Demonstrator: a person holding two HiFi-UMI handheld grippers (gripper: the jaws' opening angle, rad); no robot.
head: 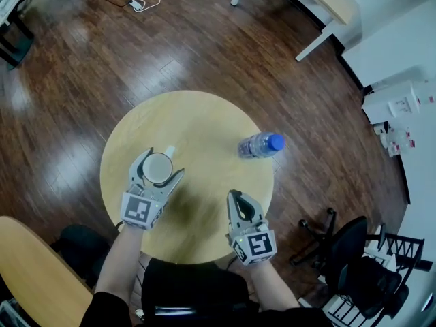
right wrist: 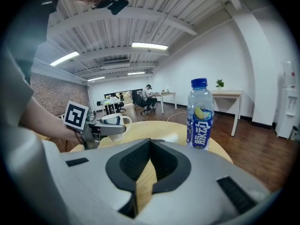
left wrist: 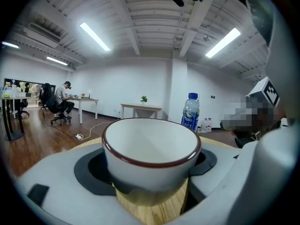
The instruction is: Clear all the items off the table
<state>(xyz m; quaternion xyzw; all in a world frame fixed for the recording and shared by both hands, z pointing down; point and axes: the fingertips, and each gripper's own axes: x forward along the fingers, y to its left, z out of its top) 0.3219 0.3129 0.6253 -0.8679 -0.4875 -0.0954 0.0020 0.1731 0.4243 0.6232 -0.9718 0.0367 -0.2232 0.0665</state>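
A white mug (head: pixel 158 168) with a dark red rim sits between the jaws of my left gripper (head: pixel 161 165) at the left of the round wooden table (head: pixel 197 114). In the left gripper view the pads press both sides of the mug (left wrist: pixel 151 151). A clear water bottle (head: pixel 260 144) with a blue cap and blue label stands at the table's right side, also seen as the bottle (right wrist: pixel 200 116) ahead of my right gripper (right wrist: pixel 151 142). The right gripper (head: pixel 235 195) is shut and empty over the table's near right part.
A black office chair (head: pixel 354 251) stands right of the table. A wooden desk corner (head: pixel 27 264) is at the lower left. White table legs (head: pixel 306 19) and a floor cable (head: pixel 143 4) lie beyond. A white cabinet (head: pixel 402 107) lines the right wall.
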